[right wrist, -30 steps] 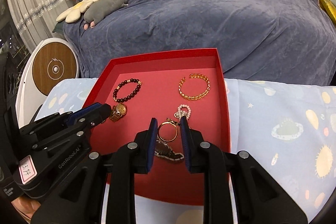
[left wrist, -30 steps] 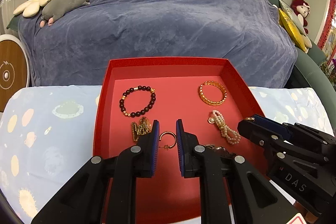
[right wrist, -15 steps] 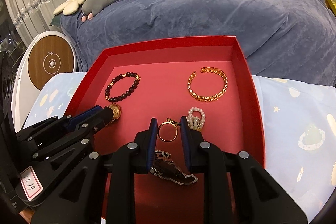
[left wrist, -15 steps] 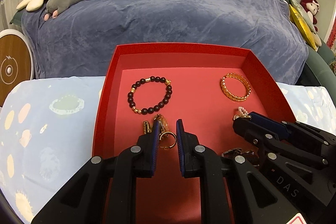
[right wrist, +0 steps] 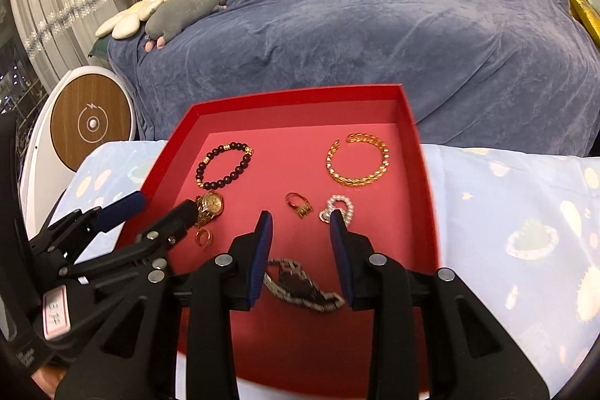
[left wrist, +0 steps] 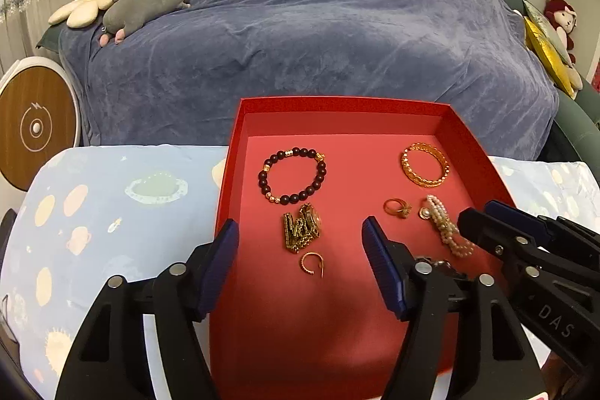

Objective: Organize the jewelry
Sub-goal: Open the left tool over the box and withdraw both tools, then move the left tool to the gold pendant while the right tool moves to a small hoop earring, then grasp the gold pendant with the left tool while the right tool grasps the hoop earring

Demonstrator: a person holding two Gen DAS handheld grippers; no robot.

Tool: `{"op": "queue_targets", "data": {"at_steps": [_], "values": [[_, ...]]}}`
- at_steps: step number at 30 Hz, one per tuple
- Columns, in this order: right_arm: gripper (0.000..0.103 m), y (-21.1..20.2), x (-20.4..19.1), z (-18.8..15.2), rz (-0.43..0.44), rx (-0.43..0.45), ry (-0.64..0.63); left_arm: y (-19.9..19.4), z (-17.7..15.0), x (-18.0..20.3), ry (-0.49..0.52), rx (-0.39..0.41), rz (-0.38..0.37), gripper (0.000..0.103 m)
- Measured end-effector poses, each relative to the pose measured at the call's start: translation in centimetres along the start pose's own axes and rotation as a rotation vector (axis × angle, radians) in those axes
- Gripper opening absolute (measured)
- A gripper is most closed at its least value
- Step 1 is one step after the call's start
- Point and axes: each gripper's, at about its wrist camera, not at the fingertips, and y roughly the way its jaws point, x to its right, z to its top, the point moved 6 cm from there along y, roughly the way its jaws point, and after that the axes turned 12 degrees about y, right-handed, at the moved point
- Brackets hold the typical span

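A red tray [left wrist: 476,145] [right wrist: 412,126] holds the jewelry. In it lie a dark bead bracelet [left wrist: 292,179] [right wrist: 224,165], a gold chain bangle [left wrist: 425,165] [right wrist: 357,160], a gold watch [left wrist: 302,227] [right wrist: 210,207], a gold ring [left wrist: 397,207] [right wrist: 298,204], a pearl bracelet [left wrist: 448,231] [right wrist: 339,207], an open gold hoop [left wrist: 312,263] [right wrist: 203,237] and a silver watch [right wrist: 300,287]. My left gripper [left wrist: 300,242] is open and empty above the hoop. My right gripper [right wrist: 300,222] is open and empty above the silver watch.
The tray sits on a light blue printed cloth [left wrist: 112,212] [right wrist: 525,212]. Behind it is a sofa under a blue-grey cover [left wrist: 318,25] with plush toys [left wrist: 146,6]. A round wood-faced device [left wrist: 33,126] stands at the left.
Both grippers opened: the left let go of the gold hoop, the right let go of the gold ring. Both pieces now lie on the tray floor, and both grippers have drawn back.
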Motion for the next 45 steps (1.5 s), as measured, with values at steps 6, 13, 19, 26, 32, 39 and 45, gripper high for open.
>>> {"op": "queue_targets", "data": {"at_steps": [6,13,19,26,32,39,45], "values": [[0.032,-6.7,1.9,-2.9,-0.022,0.010,-0.037,-5.6,-1.9,1.4,0.021,0.016,-0.053,0.075],[0.033,-11.8,5.4,-9.3,-0.045,-0.047,-0.001,-10.4,-8.0,6.2,0.060,-0.039,-0.182,0.075],[0.033,-12.6,6.1,-14.5,-0.061,-0.099,-0.013,-10.2,-13.0,10.2,0.096,-0.113,-0.238,0.075],[0.033,-11.9,6.5,-16.1,-0.050,-0.127,-0.017,-8.4,-14.9,11.3,0.108,-0.137,-0.247,0.062],[0.033,-10.3,5.7,-15.9,-0.030,-0.156,-0.018,-7.8,-15.3,12.0,0.142,-0.123,-0.233,0.055],[0.032,-8.9,4.8,-15.6,-0.017,-0.171,-0.023,-7.5,-14.7,12.5,0.163,-0.098,-0.252,0.022],[0.032,-8.5,4.6,-15.6,-0.014,-0.184,-0.029,-7.9,-14.9,13.0,0.167,-0.097,-0.287,0.016]]}}
